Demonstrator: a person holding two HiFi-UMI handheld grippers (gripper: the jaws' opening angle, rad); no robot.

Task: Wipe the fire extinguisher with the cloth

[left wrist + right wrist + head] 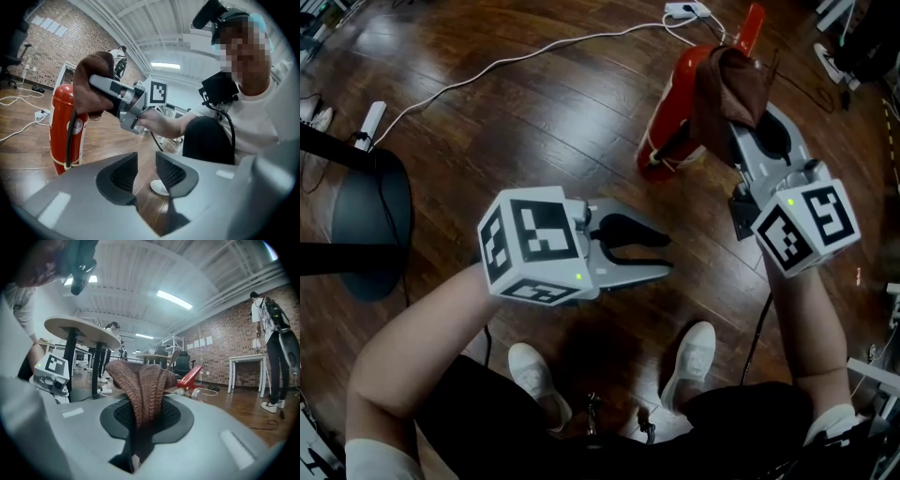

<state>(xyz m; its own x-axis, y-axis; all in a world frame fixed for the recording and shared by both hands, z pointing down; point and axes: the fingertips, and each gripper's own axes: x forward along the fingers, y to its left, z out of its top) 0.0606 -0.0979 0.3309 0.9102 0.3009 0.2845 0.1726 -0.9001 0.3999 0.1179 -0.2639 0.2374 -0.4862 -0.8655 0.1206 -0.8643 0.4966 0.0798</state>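
A red fire extinguisher stands upright on the wooden floor at the upper right of the head view; the left gripper view shows the extinguisher at its left. My right gripper is shut on a brown knitted cloth and holds it against the extinguisher's upper part. In the right gripper view the cloth bulges out between the jaws, with the red handle just behind. My left gripper hangs open and empty over the floor, well short of the extinguisher.
A white cable runs across the floor to a power strip. A dark round stool stands at the left. My white shoes are below the grippers. A person with a backpack stands by a white table at the brick wall.
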